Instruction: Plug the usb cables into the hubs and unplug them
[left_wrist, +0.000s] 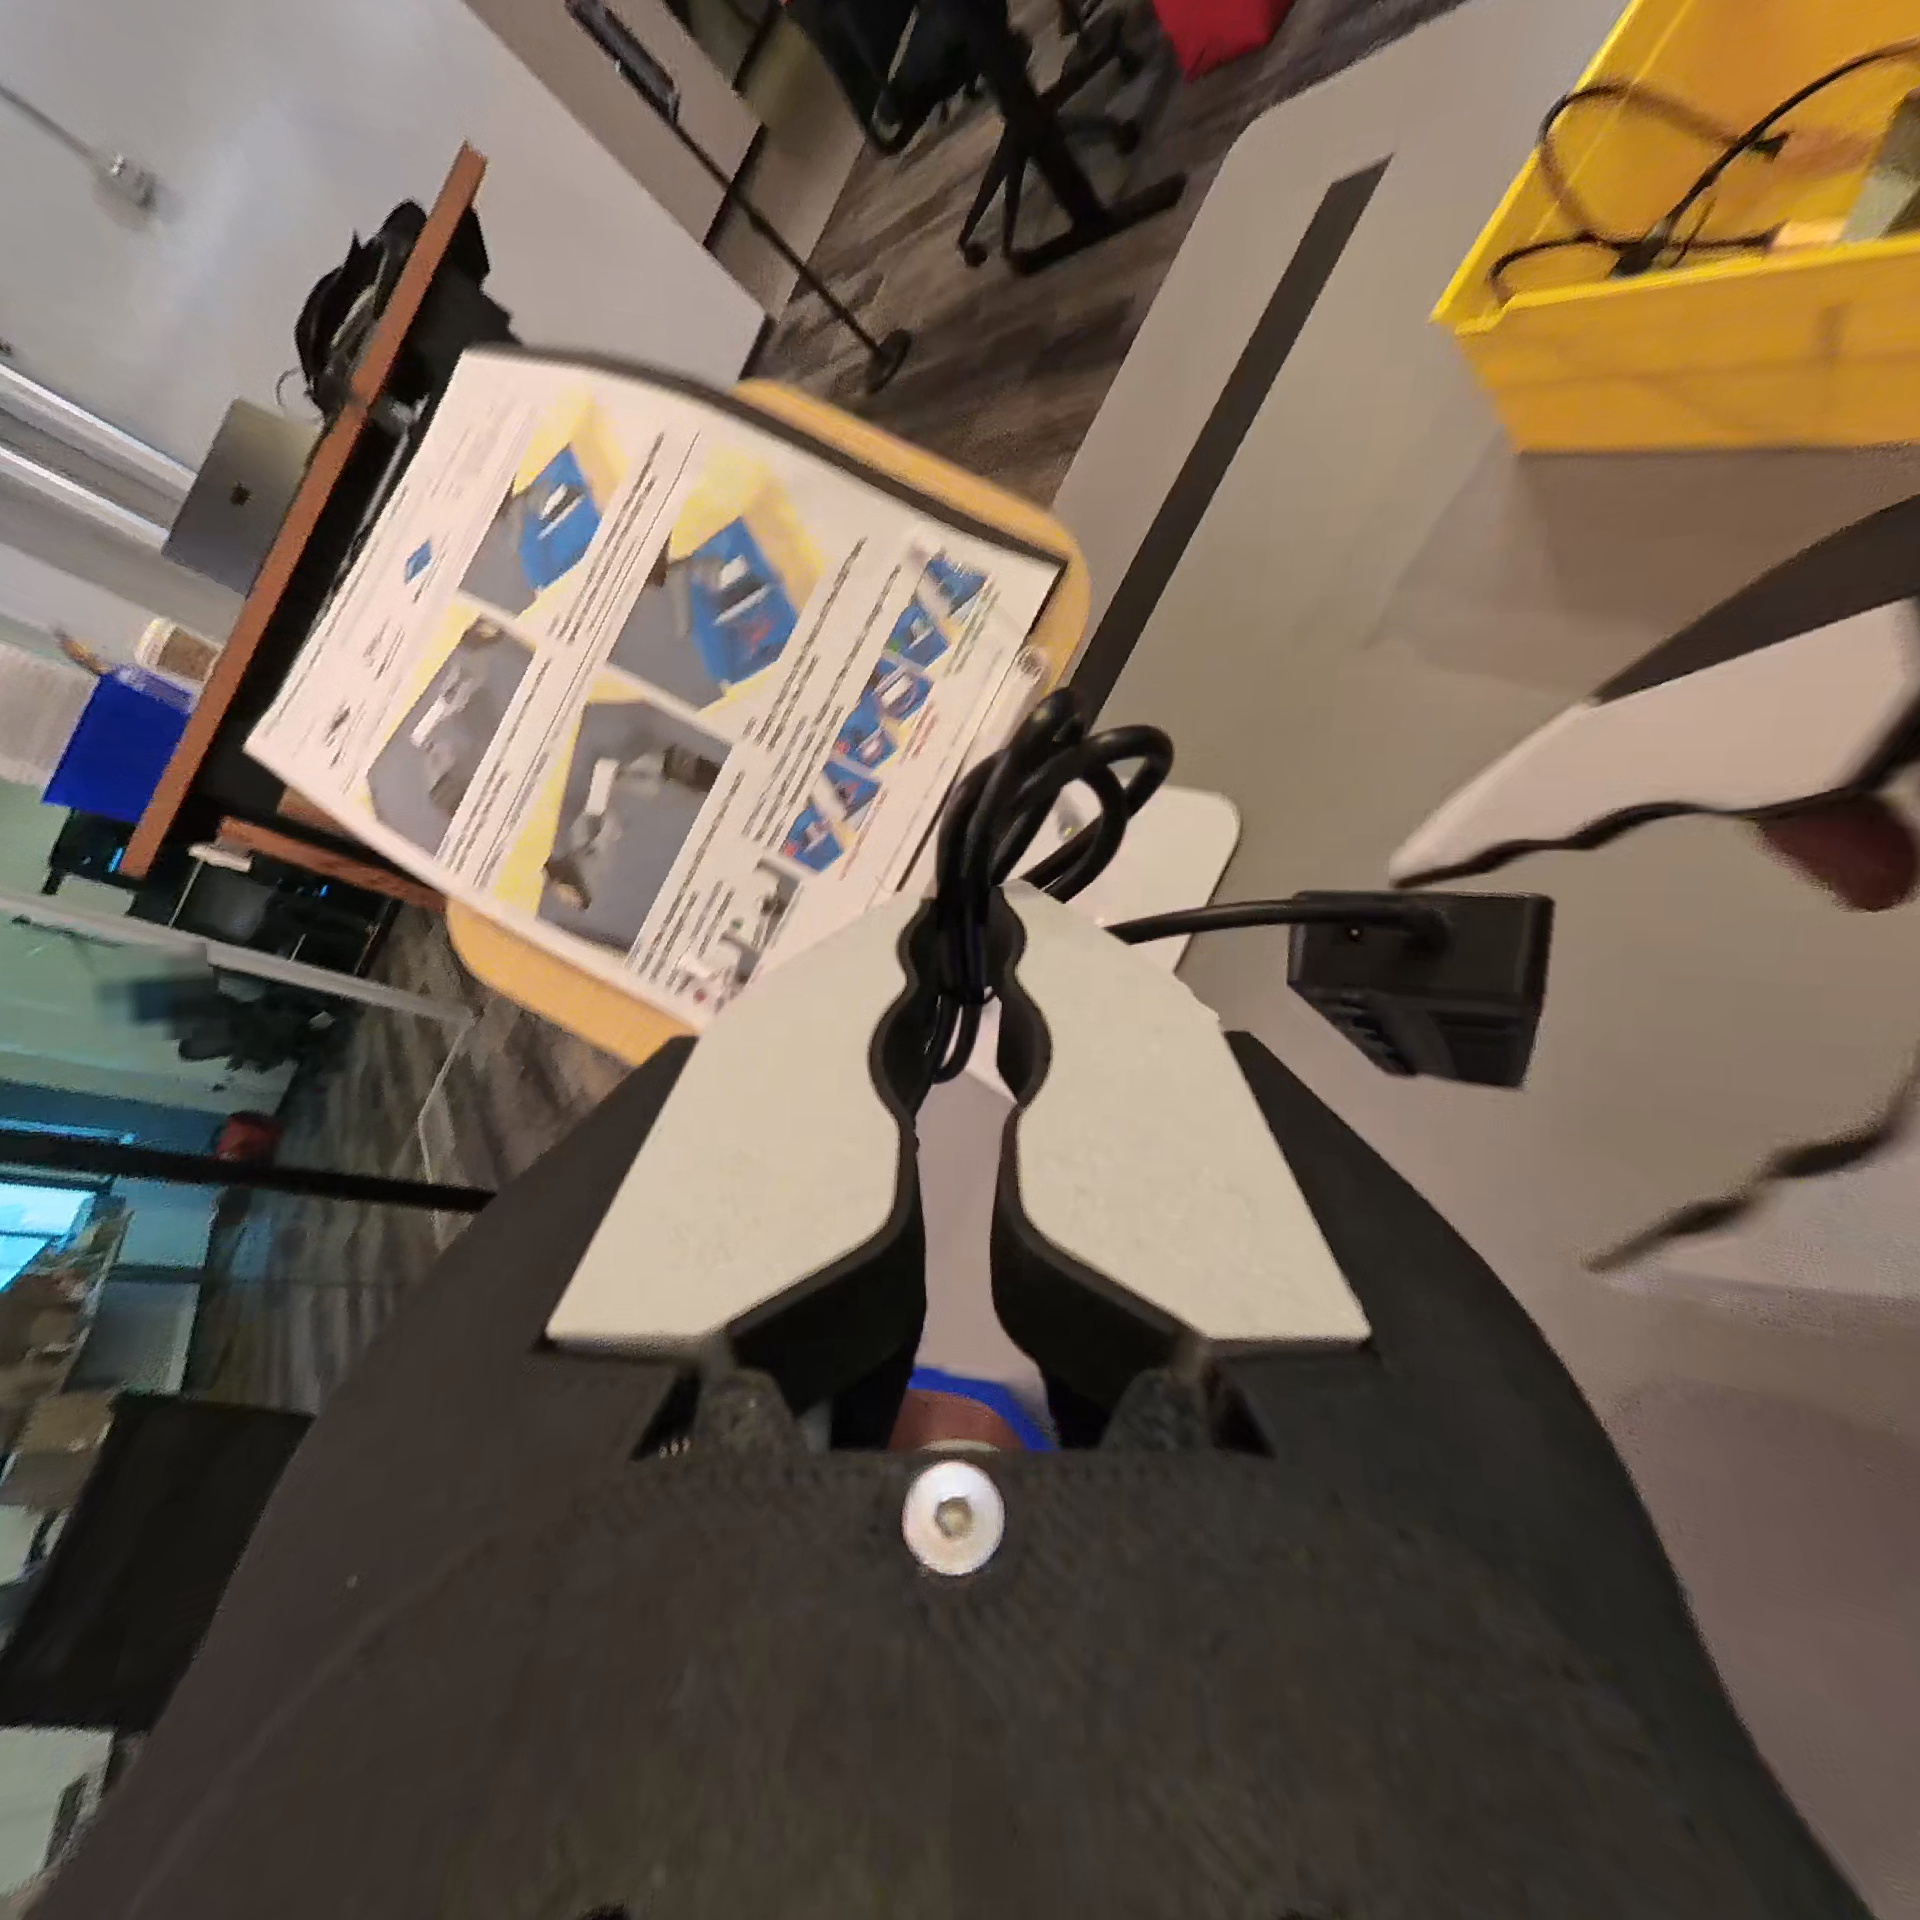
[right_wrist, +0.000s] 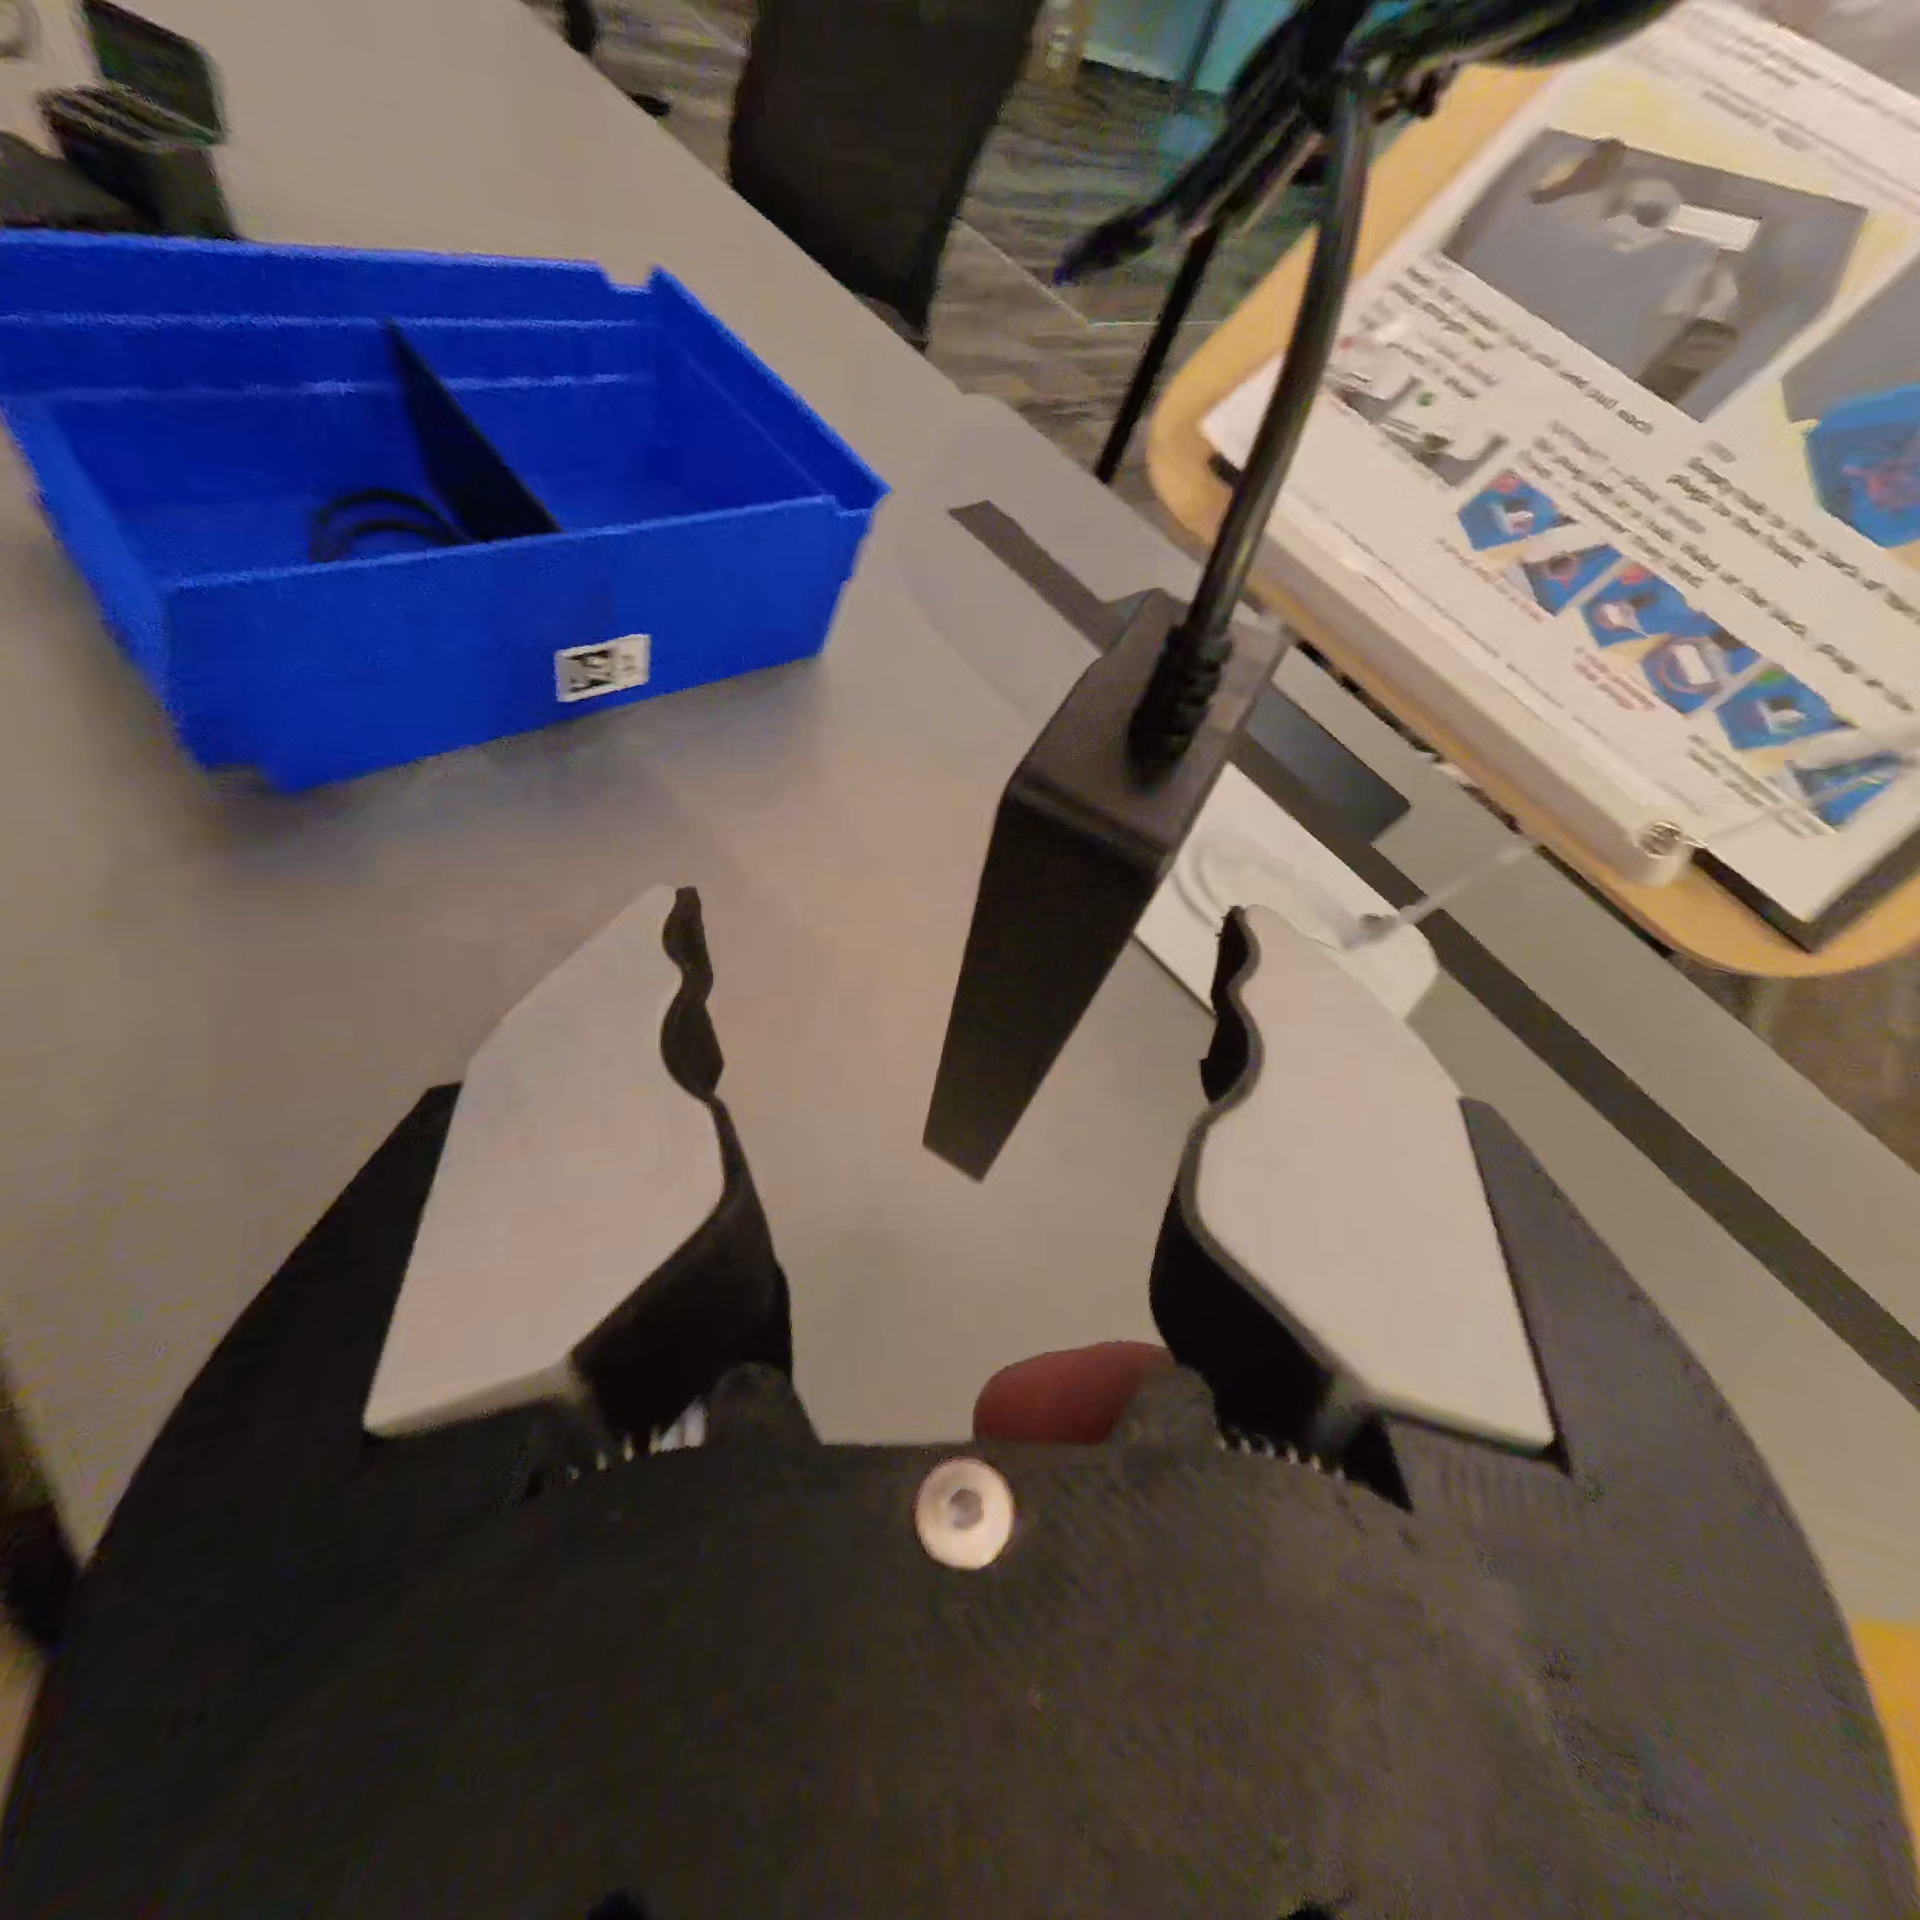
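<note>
Left gripper (left_wrist: 961, 935): jaws closed on a bundled black cable (left_wrist: 1023, 800), loops sticking out past the tips. Right of those tips, hanging clear of the grey table (left_wrist: 1558, 644) from that cable, a black hub (left_wrist: 1423, 982). Right gripper (right_wrist: 961, 997): jaws spread wide, nothing held, lower end of the dangling hub (right_wrist: 1049, 935) between the fingers, touching neither as far as can be seen. Beyond and left of the right tips, a blue divided bin (right_wrist: 499, 644) with a coiled cable (right_wrist: 374, 520) inside. Beyond and right, a printed instruction sheet (right_wrist: 1621, 436) on a wooden stand. Far right of the left gripper, a yellow bin (left_wrist: 1704, 343).
</note>
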